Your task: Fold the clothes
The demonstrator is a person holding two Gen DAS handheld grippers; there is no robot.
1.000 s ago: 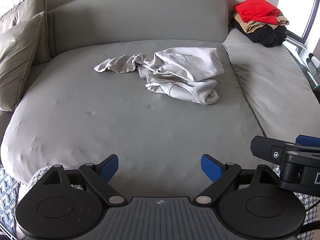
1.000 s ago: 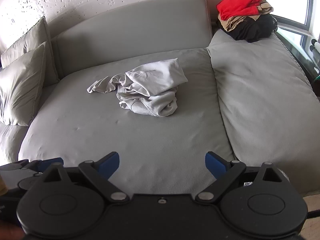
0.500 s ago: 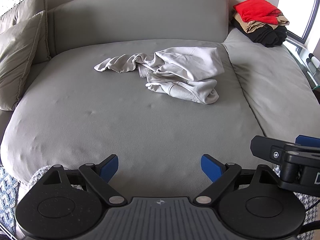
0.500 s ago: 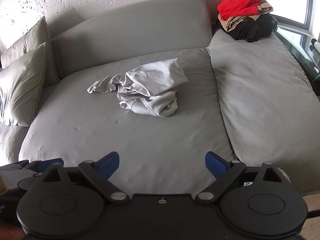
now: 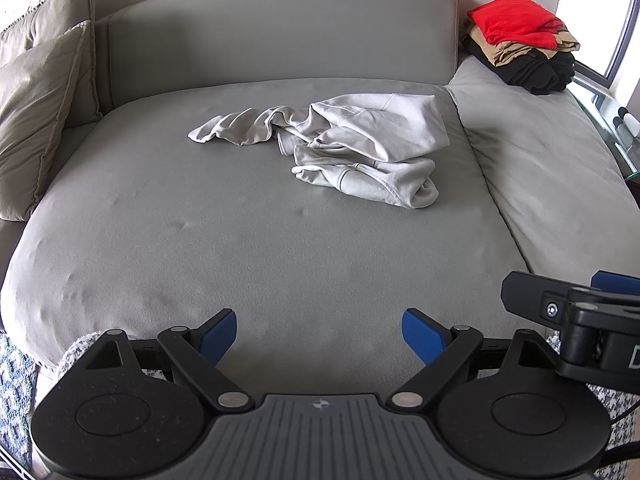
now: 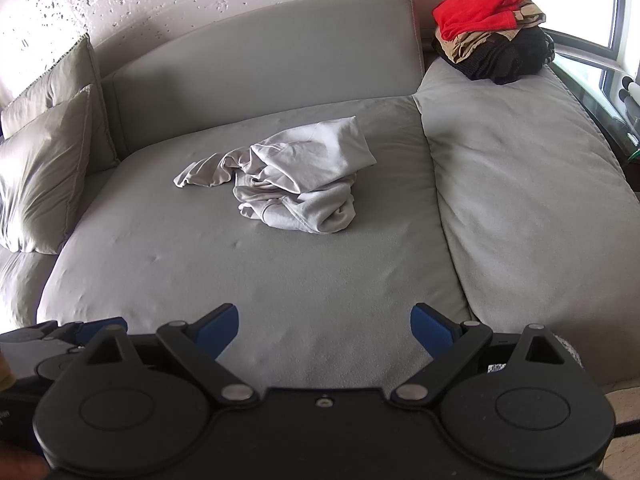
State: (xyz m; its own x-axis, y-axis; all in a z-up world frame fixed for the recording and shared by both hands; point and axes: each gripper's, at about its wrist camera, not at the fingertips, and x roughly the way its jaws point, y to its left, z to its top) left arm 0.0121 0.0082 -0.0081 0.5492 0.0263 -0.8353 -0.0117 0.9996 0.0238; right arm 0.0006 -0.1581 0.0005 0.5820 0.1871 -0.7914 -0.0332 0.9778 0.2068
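No visible change from the frames 1.0 s and 0.5 s back: left gripper [image 5: 319, 330] and right gripper [image 6: 324, 326] sit over the sofa's near edge, both with blue-padded jaws spread wide and nothing between them. Left to right: two olive pillows [image 5: 38, 112] with piped seams upright at the arm; crumpled pale-grey garment [image 5: 352, 148], soft jersey with one sleeve trailing left, lying mid-cushion on the matte grey sofa [image 5: 224, 216], well apart from both grippers. Folded stack [image 5: 520, 42], red over tan over black, sits on the far right cushion.
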